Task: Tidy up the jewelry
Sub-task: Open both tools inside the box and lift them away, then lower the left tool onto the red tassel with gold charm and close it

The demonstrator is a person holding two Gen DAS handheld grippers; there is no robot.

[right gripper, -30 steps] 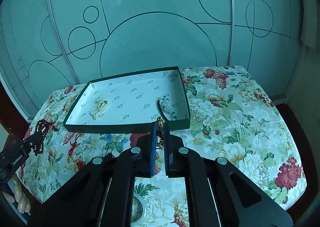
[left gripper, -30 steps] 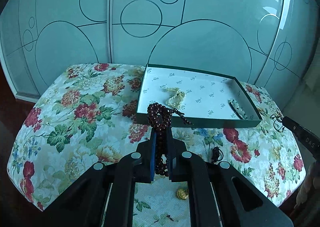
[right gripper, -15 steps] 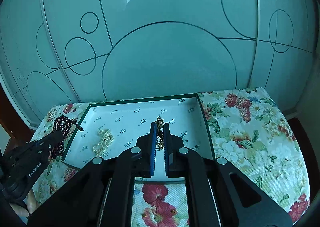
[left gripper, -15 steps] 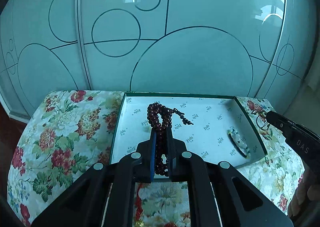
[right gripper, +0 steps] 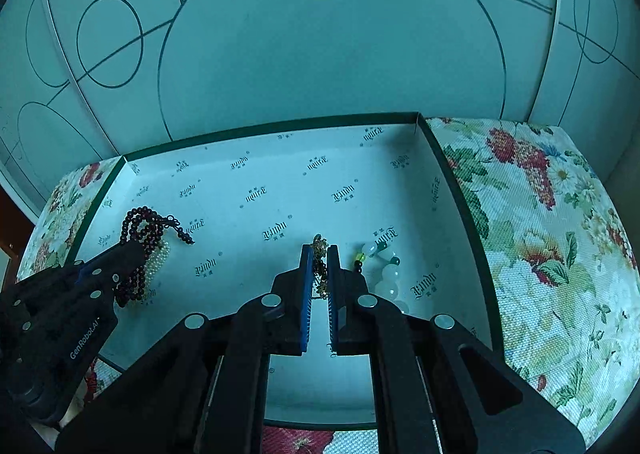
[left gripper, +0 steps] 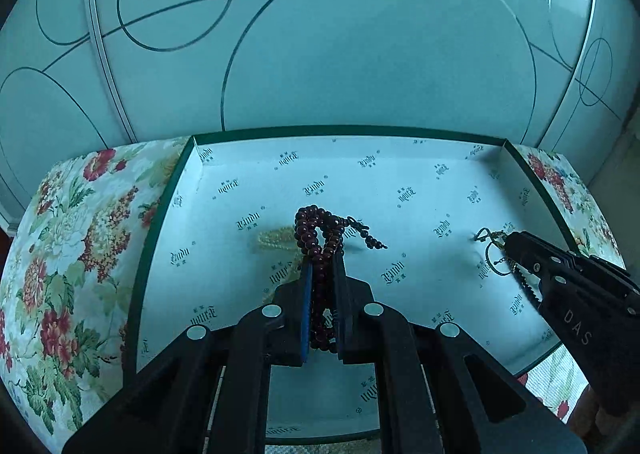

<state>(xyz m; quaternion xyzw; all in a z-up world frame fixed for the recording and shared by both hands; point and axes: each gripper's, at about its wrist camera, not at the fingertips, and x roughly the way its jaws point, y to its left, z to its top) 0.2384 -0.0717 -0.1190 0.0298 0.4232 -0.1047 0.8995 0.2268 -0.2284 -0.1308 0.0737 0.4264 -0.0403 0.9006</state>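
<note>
- Left gripper [left gripper: 322, 260]: black frame, one blue ribbed pad; jaws nearly closed on a dark red bead strand [left gripper: 320, 230], round glossy beads bunched in loops above the fingertips, with a short beaded tail trailing right. The strand hangs over the tray's left half.
- Right gripper [right gripper: 320, 254]: same build, blue ribbed pads on both fingers; jaws narrowly parted, pinching a gold chain piece [right gripper: 320, 250]. Its links are small and tangled; the form is hard to make out.
- Tray [left gripper: 168, 198]: shallow rectangular box, dark green rim, white lining printed with small repeated logos. The near edge is cut off behind the gripper frames.
- Pearl strand [left gripper: 276, 236]: cream, fine beads, lying on the lining; largely hidden behind the red beads.
- Pale bead bracelet [right gripper: 386, 270]: large milky and green beads, on the lining just right of the right gripper; its lower part is hidden by the finger.
- Floral cloth [right gripper: 540, 234]: woven, red-and-green print, under the tray.
- Glass panels [left gripper: 360, 54]: frosted, with dark circle lines.
</note>
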